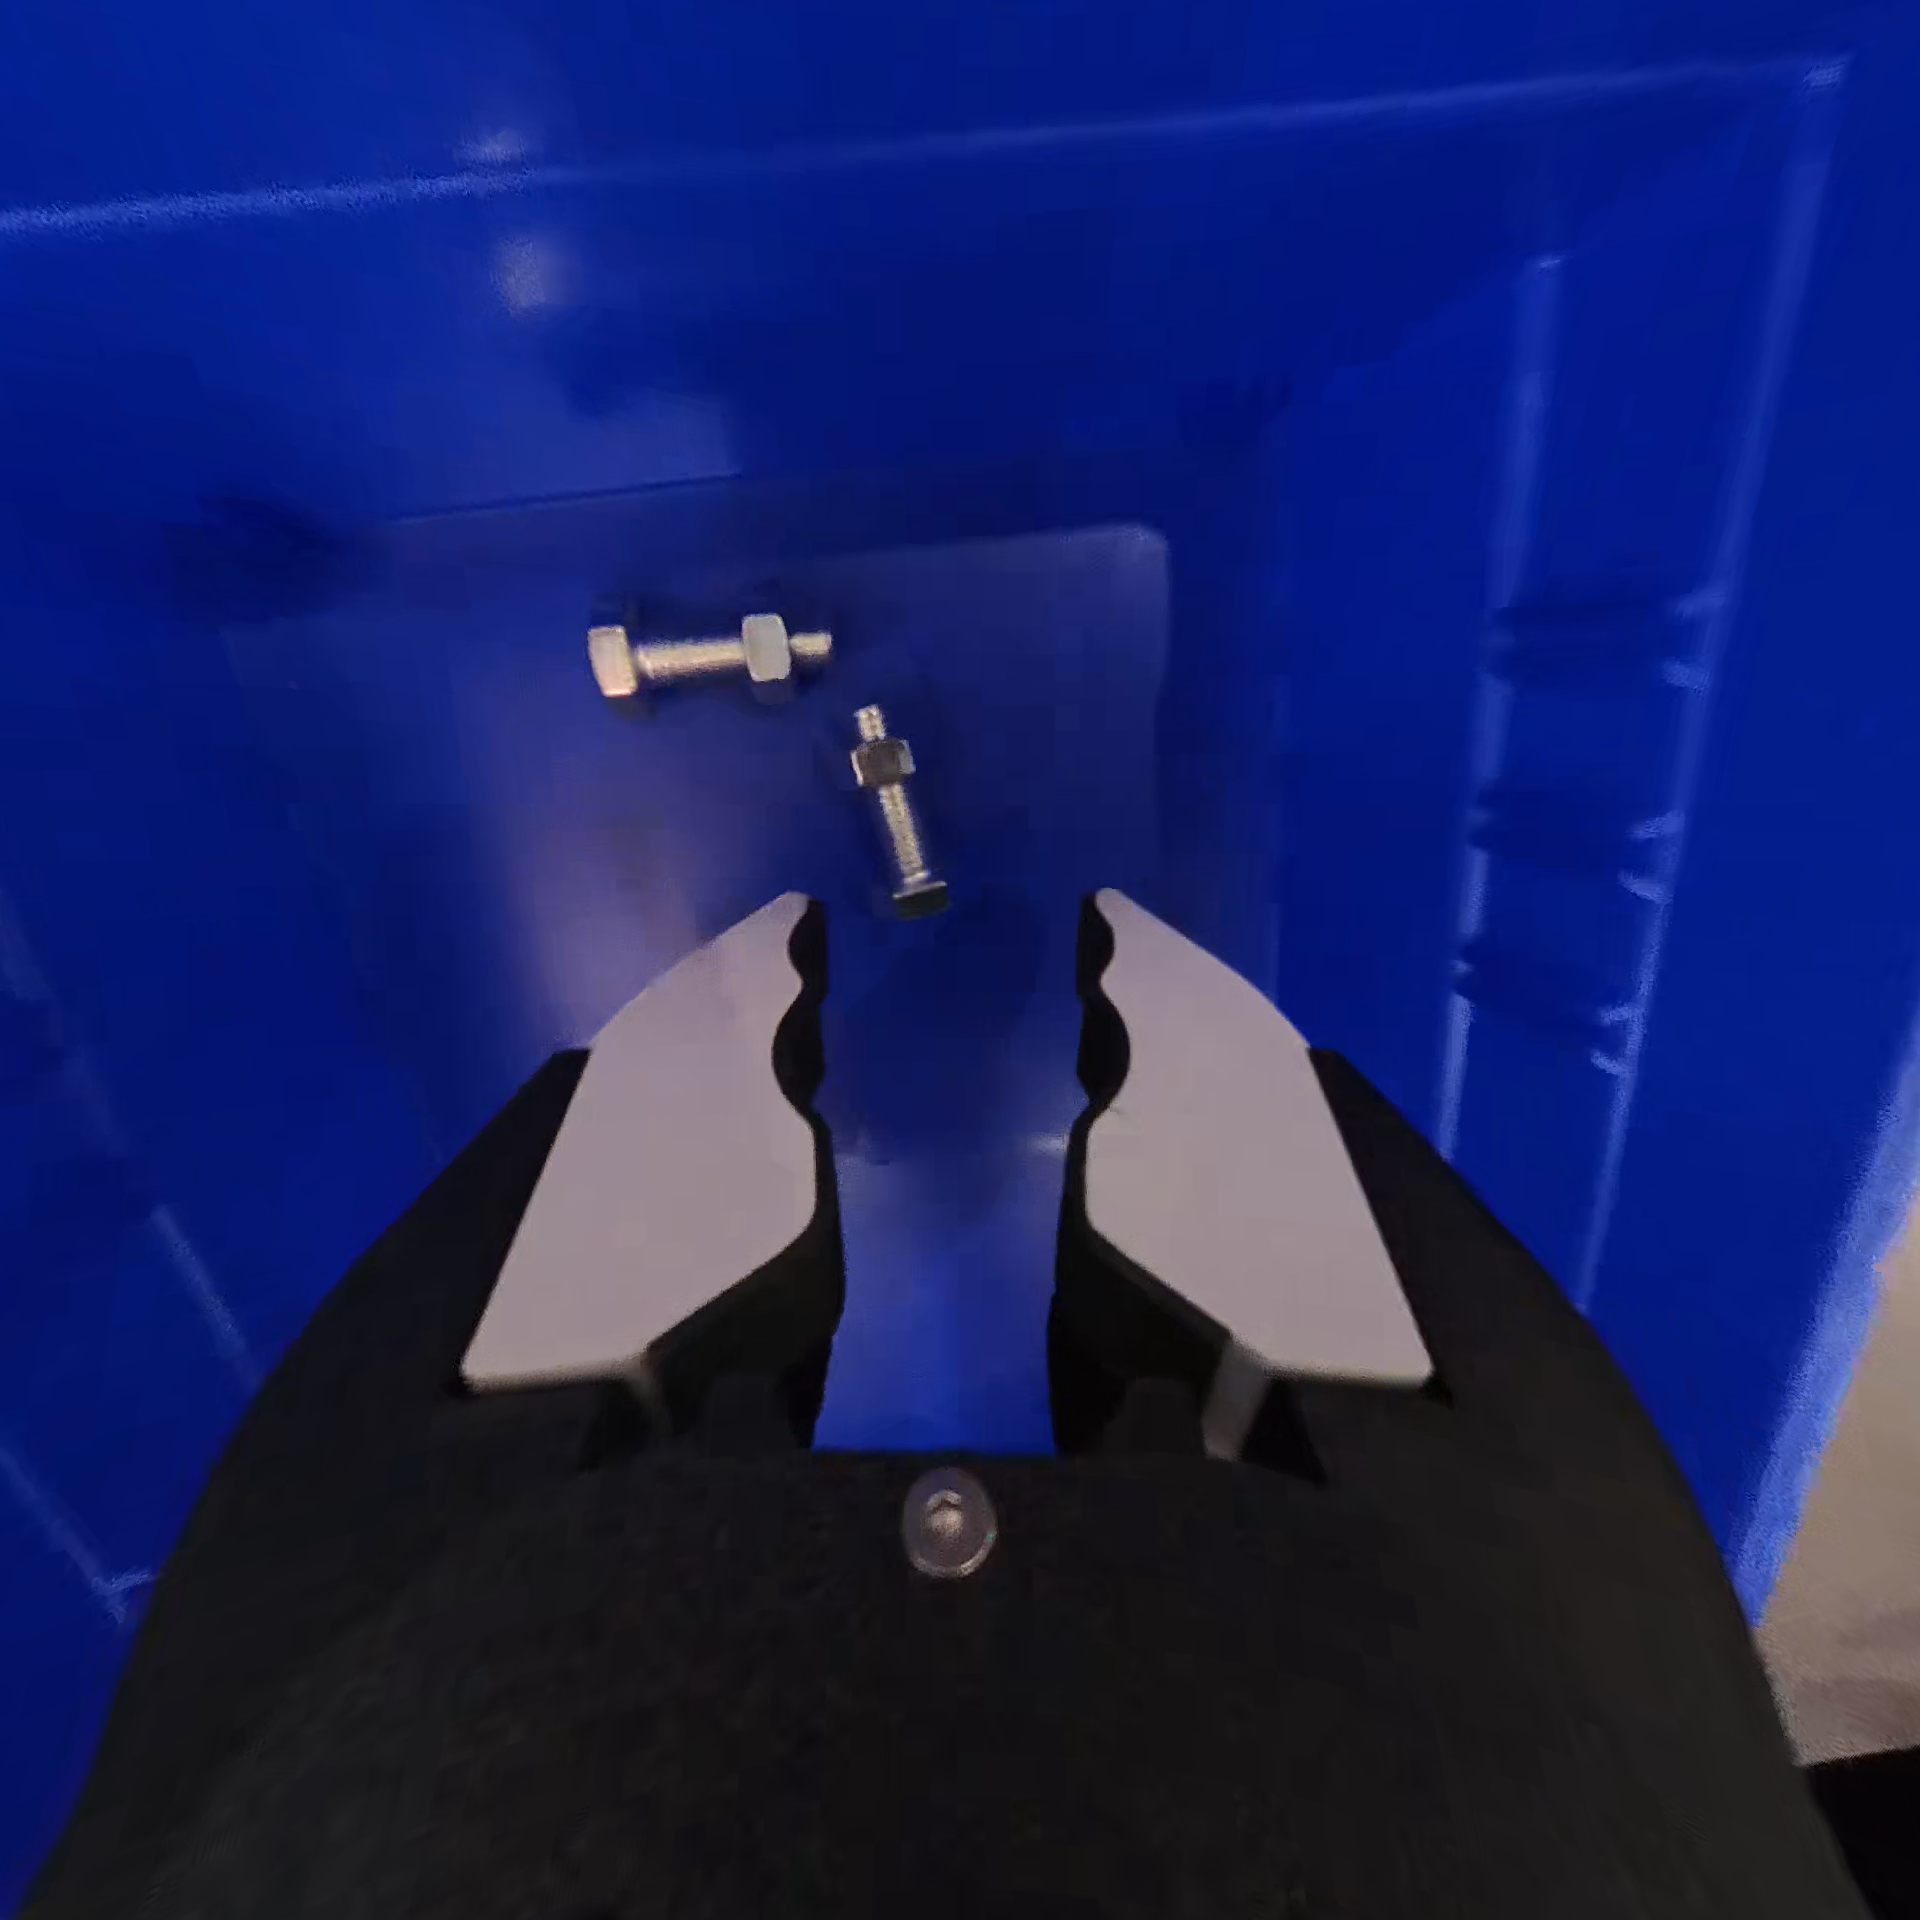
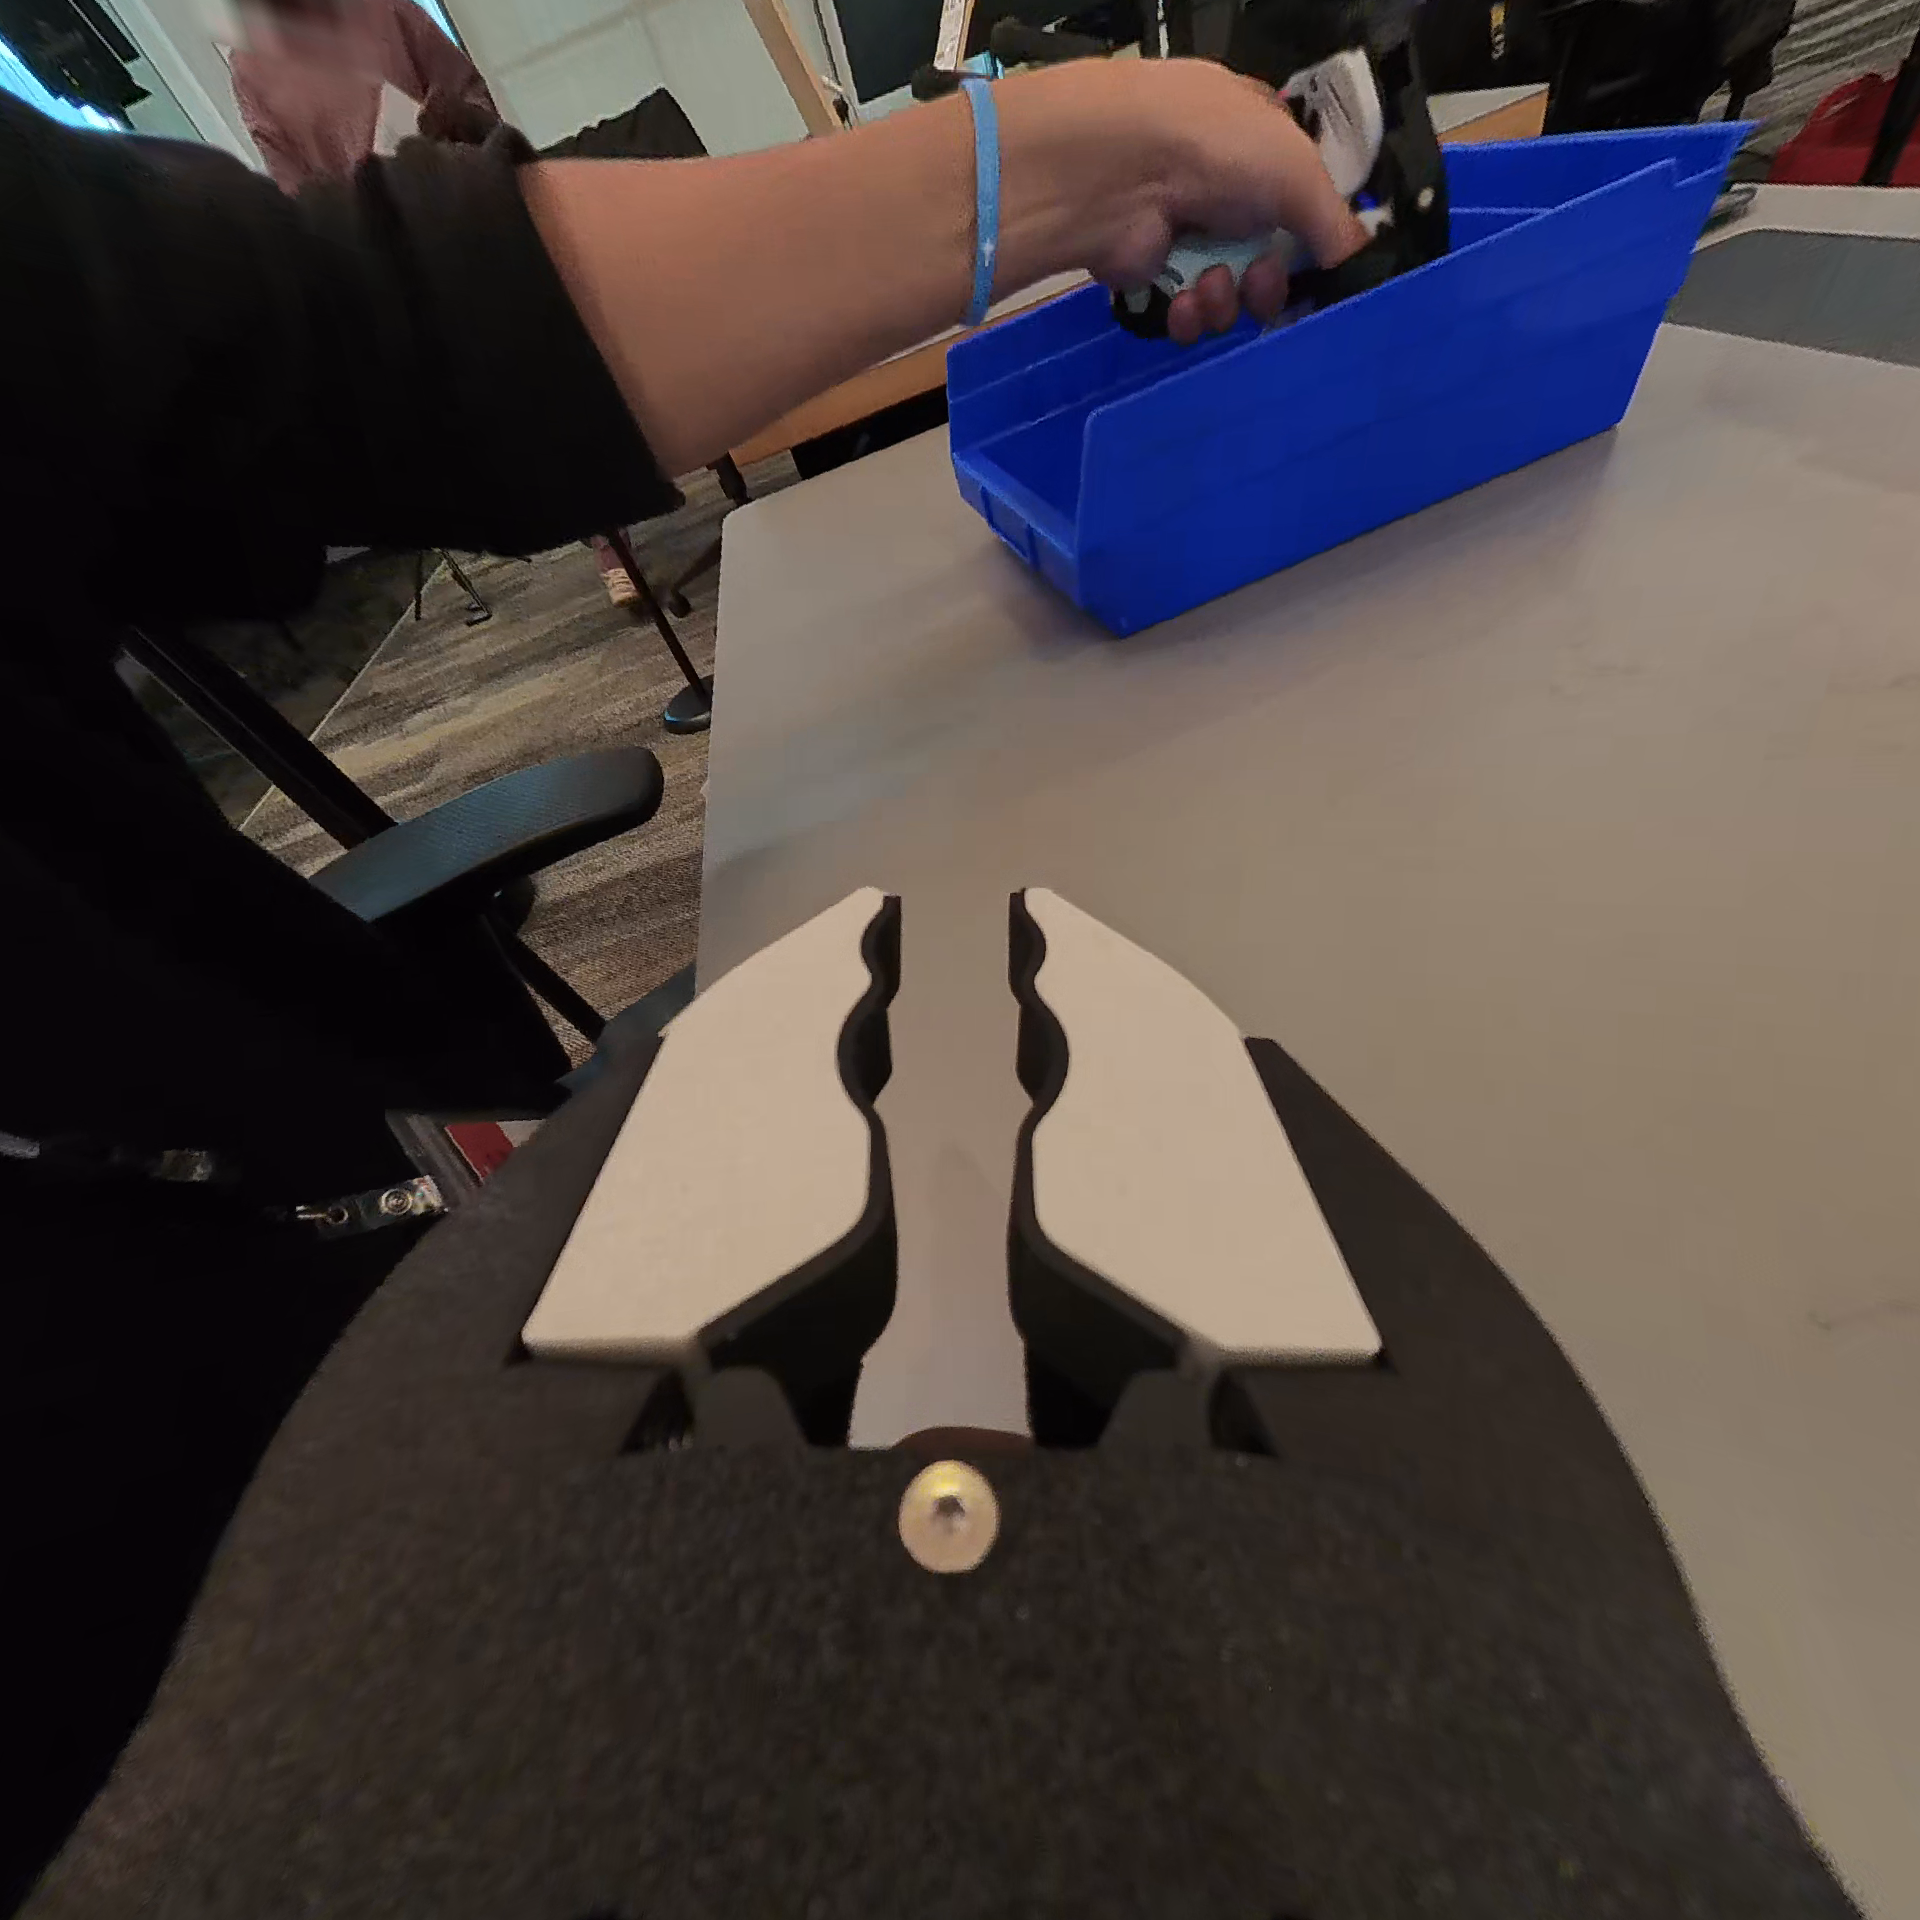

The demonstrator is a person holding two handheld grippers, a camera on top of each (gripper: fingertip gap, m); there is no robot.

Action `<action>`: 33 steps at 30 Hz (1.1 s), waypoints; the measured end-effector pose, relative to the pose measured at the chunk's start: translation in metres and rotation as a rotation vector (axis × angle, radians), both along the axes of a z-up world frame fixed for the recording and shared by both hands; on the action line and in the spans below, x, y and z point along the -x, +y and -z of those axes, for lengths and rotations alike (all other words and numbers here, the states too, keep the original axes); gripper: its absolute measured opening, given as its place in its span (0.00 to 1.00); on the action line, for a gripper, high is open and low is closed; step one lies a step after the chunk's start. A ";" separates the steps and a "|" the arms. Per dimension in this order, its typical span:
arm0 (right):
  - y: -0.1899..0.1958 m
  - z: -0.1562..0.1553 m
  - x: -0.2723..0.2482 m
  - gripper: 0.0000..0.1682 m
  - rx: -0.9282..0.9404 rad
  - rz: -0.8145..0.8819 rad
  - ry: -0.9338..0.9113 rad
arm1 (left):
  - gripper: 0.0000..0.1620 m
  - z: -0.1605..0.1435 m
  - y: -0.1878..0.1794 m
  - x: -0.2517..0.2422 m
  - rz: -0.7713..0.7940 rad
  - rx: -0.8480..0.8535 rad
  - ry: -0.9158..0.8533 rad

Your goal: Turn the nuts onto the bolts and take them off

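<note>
Left gripper (image 1: 951,909) deep in blue bin (image 1: 1558,727), jaws wide, empty, aimed at small bolt (image 1: 899,826) with nut on; big bolt (image 1: 707,657) beside. Right gripper (image 2: 954,904) narrow-gapped, empty, parked over table (image 2: 1455,831), likely waiting to turn nut.

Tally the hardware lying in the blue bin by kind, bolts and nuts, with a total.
Silver hex-head steel bolts: 2, the larger one lying crosswise, the smaller one nearer the open left gripper.
Silver hex nuts: 2, one threaded on each bolt.
Total: 4 pieces on the blue plastic bin floor.
</note>
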State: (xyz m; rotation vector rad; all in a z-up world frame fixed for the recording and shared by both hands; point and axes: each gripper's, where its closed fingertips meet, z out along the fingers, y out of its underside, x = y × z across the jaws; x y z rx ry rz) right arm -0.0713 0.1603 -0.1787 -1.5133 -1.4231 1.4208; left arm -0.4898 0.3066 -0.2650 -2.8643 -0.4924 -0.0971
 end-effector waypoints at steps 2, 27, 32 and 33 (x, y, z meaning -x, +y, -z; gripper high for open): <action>0.002 0.000 -0.003 0.12 0.000 0.006 0.001 | 0.27 0.009 0.000 0.001 -0.018 0.012 -0.008; 0.048 -0.078 0.044 0.21 0.183 0.007 0.231 | 0.05 -0.210 -0.081 -0.227 0.629 -1.219 -0.544; 0.057 -0.128 0.085 0.40 0.092 -0.036 0.325 | 0.05 -0.216 -0.091 -0.293 0.716 -1.259 -0.736; 0.053 -0.135 0.089 0.42 0.111 -0.068 0.339 | 0.05 -0.214 -0.089 -0.300 0.714 -1.273 -0.729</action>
